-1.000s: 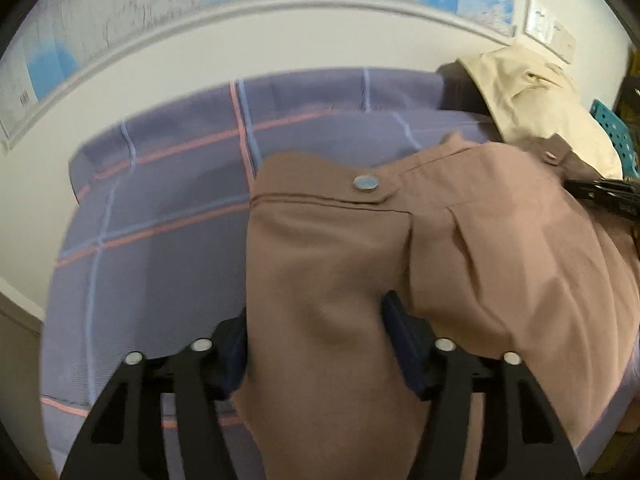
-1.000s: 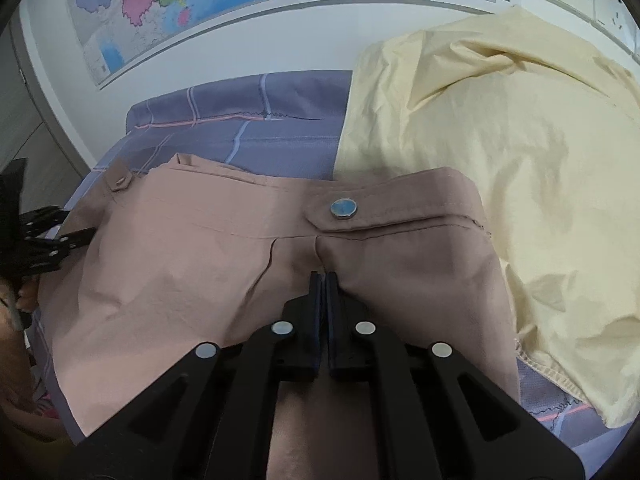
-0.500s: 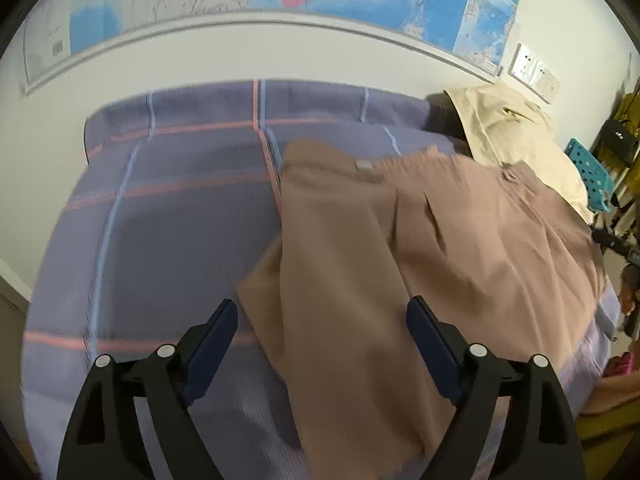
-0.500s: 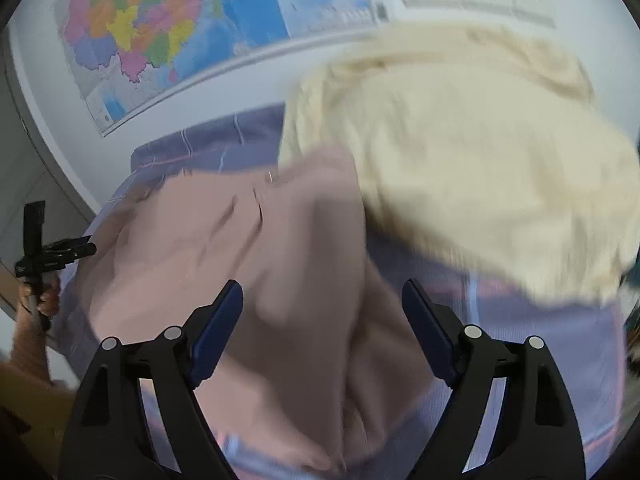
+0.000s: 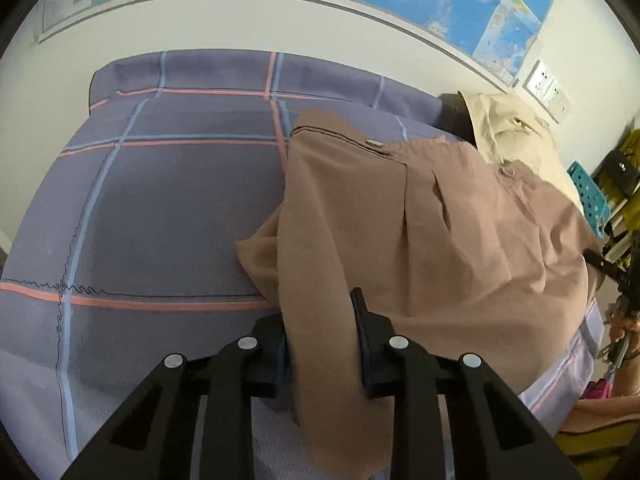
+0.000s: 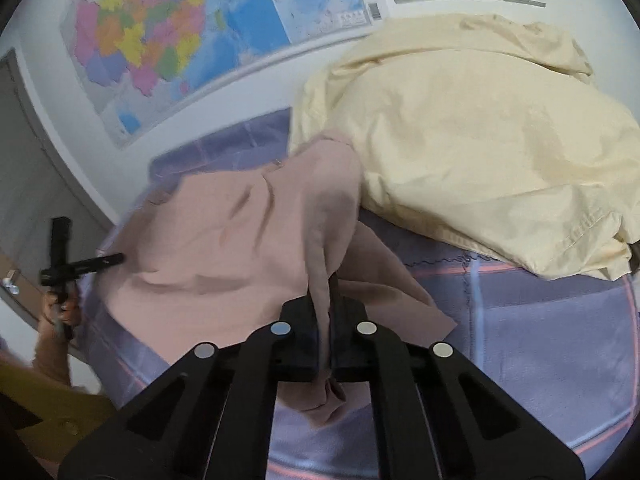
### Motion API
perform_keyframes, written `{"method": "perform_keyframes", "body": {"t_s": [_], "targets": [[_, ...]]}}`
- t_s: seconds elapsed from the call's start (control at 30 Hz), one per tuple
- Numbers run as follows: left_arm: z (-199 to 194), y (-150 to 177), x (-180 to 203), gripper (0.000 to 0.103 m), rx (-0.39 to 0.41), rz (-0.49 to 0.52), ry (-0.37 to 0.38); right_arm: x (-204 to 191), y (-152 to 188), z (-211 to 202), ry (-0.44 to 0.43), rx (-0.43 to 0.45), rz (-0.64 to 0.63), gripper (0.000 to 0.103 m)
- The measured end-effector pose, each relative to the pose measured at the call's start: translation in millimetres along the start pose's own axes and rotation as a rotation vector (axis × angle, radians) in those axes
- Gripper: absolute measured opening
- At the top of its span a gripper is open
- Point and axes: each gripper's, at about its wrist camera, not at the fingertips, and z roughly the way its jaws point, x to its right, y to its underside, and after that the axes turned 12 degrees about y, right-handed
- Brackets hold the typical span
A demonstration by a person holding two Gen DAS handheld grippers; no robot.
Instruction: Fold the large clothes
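We see the light brown cotton garment with metal snaps [image 5: 460,232] spread over the lilac checked bedsheet [image 5: 168,200], filling the centre and right of the left wrist frame. Our left gripper [image 5: 320,332] has just been closing its jaws, now clenched on a thick fold of it. Our right gripper [image 6: 329,320] pinches a thin ridge of the same cloth at lower centre, beside the pale yellow jacket [image 6: 480,140].

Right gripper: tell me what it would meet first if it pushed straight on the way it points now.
The right gripper is shut on a fold of the brown garment, so more of that cloth lies first in line. Beyond it sits the yellow garment on the checked bedsheet; depth is unclear.
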Motion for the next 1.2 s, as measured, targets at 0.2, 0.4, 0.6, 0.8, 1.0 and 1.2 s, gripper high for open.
{"method": "perform_keyframes", "body": {"t_s": [0.2,0.4,0.6,0.8,1.0,1.2], "targets": [[-12.1,10.5,3.8,0.059,0.029,-0.029,-0.035,0.8,17.5,9.6,0.068,-0.046,0.02,0.028],[-34.0,20.6,22.2,0.073,0.067,0.035,-0.022,-11.4,19.1,-38.1,0.069,0.107,-0.002,0.045],[-6.7,27.2,23.4,0.072,-0.015,0.039,-0.07,-29.9,26.6,4.3,0.094,-0.005,-0.072,0.038],[-26.5,32.9,4.5,0.085,0.007,-0.097,-0.046,-12.3,30.2,10.3,0.113,-0.017,0.016,0.04],[-53.4,57.3,12.6,0.085,0.019,-0.157,0.117,-4.9,34.2,-3.1,0.061,-0.002,0.086,0.05],[-40.2,75.5,37.7,0.085,-0.02,-0.19,0.308,-3.2,36.5,-16.8,-0.004,0.016,0.136,0.054]]}}
